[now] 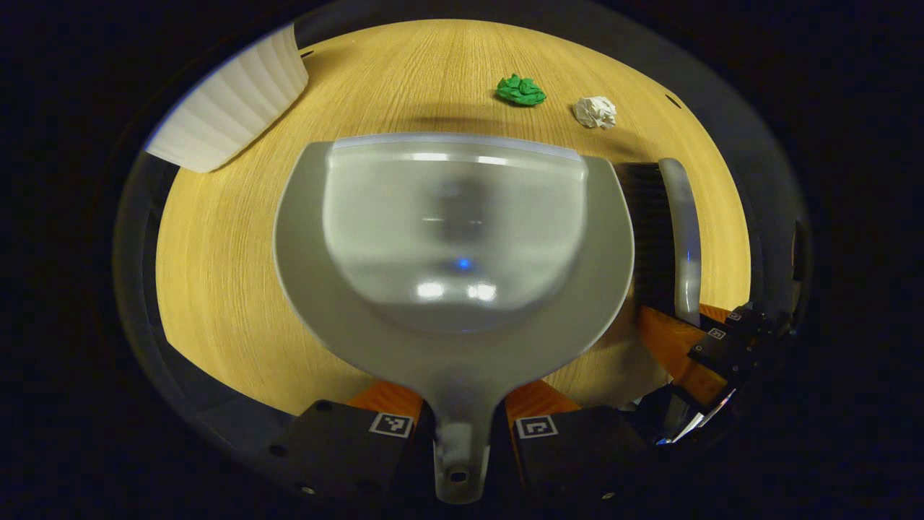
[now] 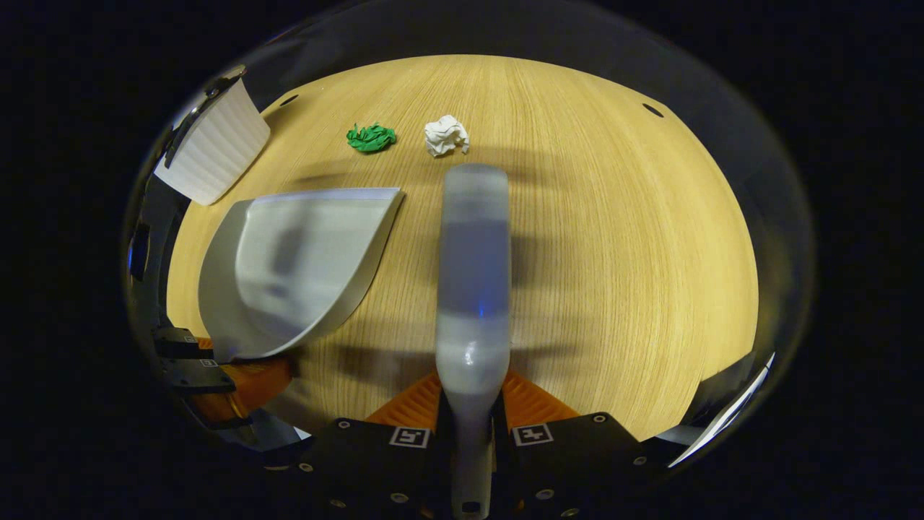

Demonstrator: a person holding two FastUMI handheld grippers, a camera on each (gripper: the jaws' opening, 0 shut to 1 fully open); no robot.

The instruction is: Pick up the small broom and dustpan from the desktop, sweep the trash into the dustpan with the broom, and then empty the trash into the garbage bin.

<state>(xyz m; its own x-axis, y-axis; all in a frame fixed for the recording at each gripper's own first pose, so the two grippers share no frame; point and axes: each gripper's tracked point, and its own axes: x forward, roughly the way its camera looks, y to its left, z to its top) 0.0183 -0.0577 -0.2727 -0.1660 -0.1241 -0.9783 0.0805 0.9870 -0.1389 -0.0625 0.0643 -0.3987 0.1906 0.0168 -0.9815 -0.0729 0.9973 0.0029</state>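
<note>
Left gripper view, left tongs (image 1: 462, 422) clamp dustpan (image 1: 455, 245), right tongs (image 2: 473, 426) clamp broom (image 2: 473, 274), paper balls (image 1: 595, 112) beyond, bin (image 1: 231, 101) left.

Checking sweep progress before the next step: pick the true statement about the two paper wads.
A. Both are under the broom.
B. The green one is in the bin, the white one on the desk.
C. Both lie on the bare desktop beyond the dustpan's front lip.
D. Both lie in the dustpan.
C: the green wad and the white wad lie on the desktop past the lip of the dustpan, whose tray holds nothing.
</note>
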